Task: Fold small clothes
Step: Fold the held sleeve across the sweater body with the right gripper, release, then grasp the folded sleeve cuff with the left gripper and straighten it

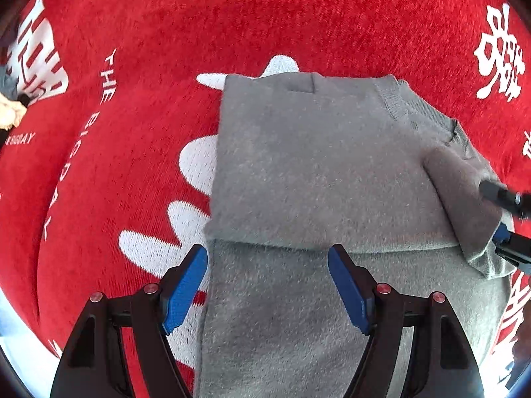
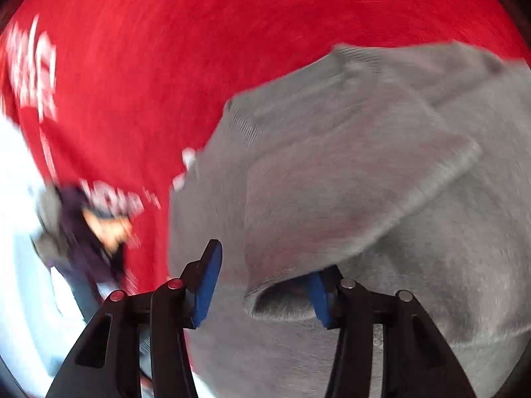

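While the grey garment (image 1: 298, 165) lies partly folded on the red printed cloth (image 1: 149, 16) that covers the surface, both tongs are above it and neither one grips anything. In the left wrist view the garment fills the middle, with its ribbed collar (image 1: 395, 99) toward 1 o'clock and a folded edge running across just in front of the left tongs (image 1: 268, 287), which stand wide apart with only fabric below them. In the right wrist view the picture is blurred; the right tongs (image 2: 264, 287) stand about half open, and a folded flap (image 2: 332, 205) of the garment hangs over the space between the blue pads, but the pads do not seem to press on it. I judge the garment to be light, soft and limp, a fleecy knit that bends wherever it is lifted and keeps no shape by itself. It does not look slippery, so the pads should hold it well. A good place to take it, I think, is a doubled edge or corner near 6 o'clock, pinching all layers together, since one layer alone would pull the fold open.
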Demonstrator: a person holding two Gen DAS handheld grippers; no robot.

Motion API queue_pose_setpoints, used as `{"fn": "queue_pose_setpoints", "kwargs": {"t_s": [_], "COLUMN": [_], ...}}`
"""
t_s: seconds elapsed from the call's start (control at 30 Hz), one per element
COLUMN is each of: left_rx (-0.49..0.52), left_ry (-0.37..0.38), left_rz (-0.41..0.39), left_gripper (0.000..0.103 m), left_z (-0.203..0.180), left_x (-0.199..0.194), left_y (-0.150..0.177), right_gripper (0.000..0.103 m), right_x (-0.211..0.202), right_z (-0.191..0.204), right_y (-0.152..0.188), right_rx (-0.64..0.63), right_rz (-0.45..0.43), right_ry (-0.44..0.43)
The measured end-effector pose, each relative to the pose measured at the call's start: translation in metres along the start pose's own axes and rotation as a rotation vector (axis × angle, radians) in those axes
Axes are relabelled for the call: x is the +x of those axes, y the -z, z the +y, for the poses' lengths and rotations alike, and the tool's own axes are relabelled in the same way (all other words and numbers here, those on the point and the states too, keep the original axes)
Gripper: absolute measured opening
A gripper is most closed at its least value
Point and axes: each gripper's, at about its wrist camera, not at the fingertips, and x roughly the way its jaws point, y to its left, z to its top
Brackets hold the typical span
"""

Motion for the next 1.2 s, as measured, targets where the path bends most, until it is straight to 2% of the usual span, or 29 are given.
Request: {"fn": "queue_pose_setpoints", "kwargs": {"t_s": [0.03,0.07,0.1,0.17,0.23,0.3,0.4,0.43,0.47,0.5,0.57,0.63,0.73,0.9,1.07,1.17,1.2], "left_rx": [-0.004,-0.011,-0.014,-0.017,-0.017,-0.015,-0.036,-0.05,-0.057,-0.061,-0.063,-0.059,-0.05,-0.04,-0.023,-0.011,-0.007], "left_ry": [0.008,0.021,0.027,0.041,0.052,0.048,0.039,0.039,0.037,0.035,0.032,0.035,0.038,0.09,0.151,0.129,0.119], "left_rz": [-0.002,-0.006,-0.01,-0.021,-0.026,-0.028,-0.015,-0.009,-0.006,-0.004,-0.006,-0.017,-0.036,-0.074,-0.008,0.022,0.026], "left_gripper": [0.076,0.076,0.076,0.076,0.076,0.076,0.076,0.076,0.076,0.076,0.076,0.076,0.076,0.076,0.076,0.076,0.076], "left_z": [0.003,0.005,0.009,0.017,0.02,0.019,0.027,0.031,0.033,0.035,0.038,0.04,0.038,0.022,0.0,-0.011,-0.013], "left_x": [0.0,-0.003,-0.004,-0.011,-0.015,-0.013,-0.011,-0.01,-0.01,-0.01,-0.012,-0.017,-0.026,-0.037,-0.014,0.002,0.005], "left_y": [0.0,0.0,0.0,0.002,0.004,0.0,0.004,0.005,0.006,0.007,0.007,0.005,-0.002,-0.022,-0.035,-0.037,-0.038], "right_gripper": [0.052,0.037,0.007,0.008,0.008,0.008,0.013,0.015,0.026,0.043,0.052,0.052,0.052,0.052,0.052,0.052,0.046], "right_x": [-0.004,-0.009,-0.013,-0.018,-0.014,0.009,0.05,0.061,0.075,0.088,0.094,0.085,0.05,-0.036,-0.097,-0.111,-0.111], "right_z": [-0.007,-0.013,-0.016,0.001,0.034,0.084,0.125,0.128,0.132,0.133,0.131,0.128,0.107,0.015,-0.071,-0.104,-0.11], "right_y": [-0.004,-0.008,-0.01,-0.015,-0.017,-0.005,0.022,0.032,0.043,0.053,0.065,0.07,0.063,0.044,0.042,0.036,0.033], "right_rx": [0.062,0.133,0.171,0.127,-0.038,-0.313,-0.623,-0.689,-0.758,-0.801,-0.815,-0.767,-0.585,-0.128,0.204,0.344,0.375], "right_rz": [-0.028,-0.068,-0.105,-0.154,-0.147,-0.074,0.034,0.064,0.102,0.131,0.15,0.147,0.12,0.006,-0.104,-0.164,-0.181], "right_ry": [-0.021,-0.041,-0.047,-0.013,0.036,0.132,0.302,0.356,0.42,0.465,0.476,0.443,0.349,0.267,0.243,0.179,0.142]}}
